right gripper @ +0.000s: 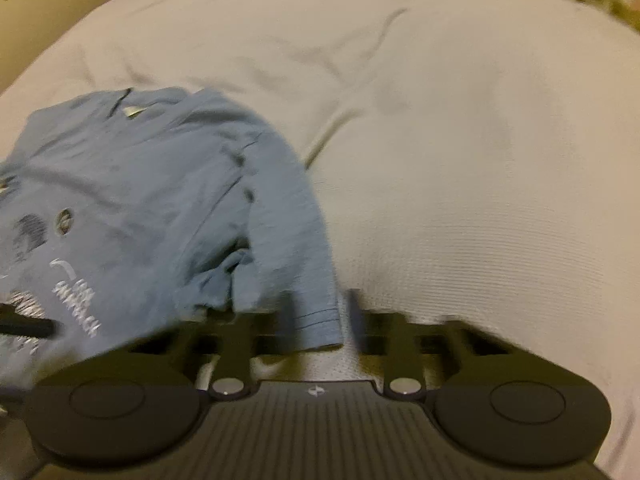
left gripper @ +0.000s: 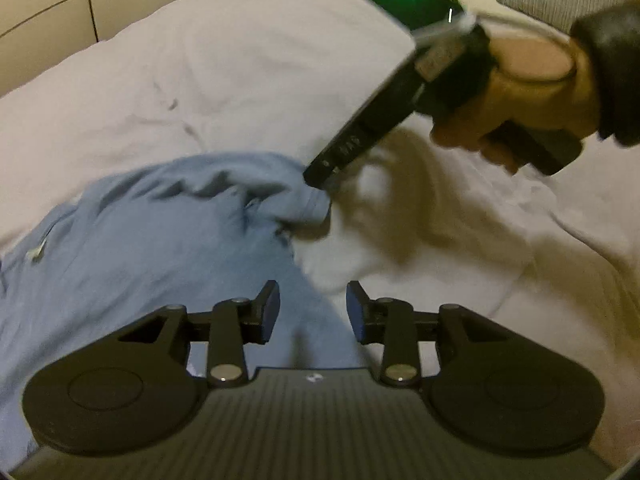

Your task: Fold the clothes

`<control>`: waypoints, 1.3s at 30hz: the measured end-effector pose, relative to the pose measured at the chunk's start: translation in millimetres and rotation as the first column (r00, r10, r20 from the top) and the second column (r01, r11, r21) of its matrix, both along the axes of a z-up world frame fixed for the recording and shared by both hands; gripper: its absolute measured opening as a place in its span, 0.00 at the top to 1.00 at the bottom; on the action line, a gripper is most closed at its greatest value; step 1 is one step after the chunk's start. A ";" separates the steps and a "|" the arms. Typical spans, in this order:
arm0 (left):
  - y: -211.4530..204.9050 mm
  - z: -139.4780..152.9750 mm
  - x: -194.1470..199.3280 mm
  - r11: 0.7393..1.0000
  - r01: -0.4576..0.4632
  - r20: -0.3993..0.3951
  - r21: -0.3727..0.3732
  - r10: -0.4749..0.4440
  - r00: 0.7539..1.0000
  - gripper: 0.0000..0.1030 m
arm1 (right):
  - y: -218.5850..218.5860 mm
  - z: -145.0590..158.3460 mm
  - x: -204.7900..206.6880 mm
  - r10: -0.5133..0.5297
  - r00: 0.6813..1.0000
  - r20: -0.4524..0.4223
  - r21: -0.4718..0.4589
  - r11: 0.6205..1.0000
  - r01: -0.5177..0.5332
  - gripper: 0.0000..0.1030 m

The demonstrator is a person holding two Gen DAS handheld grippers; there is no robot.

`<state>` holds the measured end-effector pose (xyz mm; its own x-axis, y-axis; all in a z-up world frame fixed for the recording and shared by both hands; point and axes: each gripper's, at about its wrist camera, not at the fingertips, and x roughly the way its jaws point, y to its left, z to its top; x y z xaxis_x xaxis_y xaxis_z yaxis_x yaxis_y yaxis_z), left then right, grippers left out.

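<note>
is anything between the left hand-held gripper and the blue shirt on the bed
Nothing visible. The left hand-held gripper hangs open right over the blue shirt, with only air between them. The right hand-held gripper is at the shirt's sleeve further off, on the far side, not in the left one's path. The bed cover around is bare.

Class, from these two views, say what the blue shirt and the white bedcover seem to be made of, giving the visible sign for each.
Blue shirt: probably soft cotton knit, matte; it crumples into loose folds, with a stitched sleeve hem and a white print. White bedcover: seemingly woven cotton, matte, perhaps padded; fine ribbed lines show, and it puffs into soft creases. Motion blur leaves both uncertain.
</note>
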<state>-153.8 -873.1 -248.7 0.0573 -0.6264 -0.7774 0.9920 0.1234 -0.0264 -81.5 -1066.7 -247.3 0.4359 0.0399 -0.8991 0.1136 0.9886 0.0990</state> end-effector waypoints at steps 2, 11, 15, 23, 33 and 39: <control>-18.8 -3.2 -8.0 1.000 0.007 0.035 0.001 -0.007 0.999 0.70 | -9.9 10.7 -1.2 0.002 1.000 0.013 0.030 1.000 -0.002 1.00; -74.1 -31.0 -23.2 0.999 0.030 0.183 0.012 -0.032 0.983 0.60 | -61.9 56.5 8.4 -0.070 0.989 0.129 0.055 0.996 0.064 1.00; -83.0 -41.9 -28.6 0.998 0.061 0.283 0.016 -0.063 0.957 0.60 | -65.4 53.2 14.0 -0.082 0.991 0.105 0.103 0.992 0.072 1.00; -59.7 -47.1 39.3 0.997 -0.076 0.088 -0.004 0.076 0.993 0.60 | -65.1 57.0 8.3 -0.156 0.967 0.199 0.066 0.987 0.146 0.86; -39.0 -52.2 94.2 0.988 -0.156 -0.141 -0.012 0.153 0.978 0.55 | 3.8 -16.3 -61.9 -0.331 0.939 0.098 0.342 0.897 0.281 0.62; -40.9 -50.6 99.2 0.989 -0.148 -0.155 -0.014 0.144 0.977 0.58 | 22.0 -51.8 -45.2 -0.384 0.916 0.115 0.433 0.849 0.301 0.60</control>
<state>-54.6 -914.0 -299.3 0.0307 -0.6399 -0.7679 0.9473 0.2636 -0.1819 -126.8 -1044.7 -299.1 0.6488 0.1926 -0.7361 0.3757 0.7602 0.5300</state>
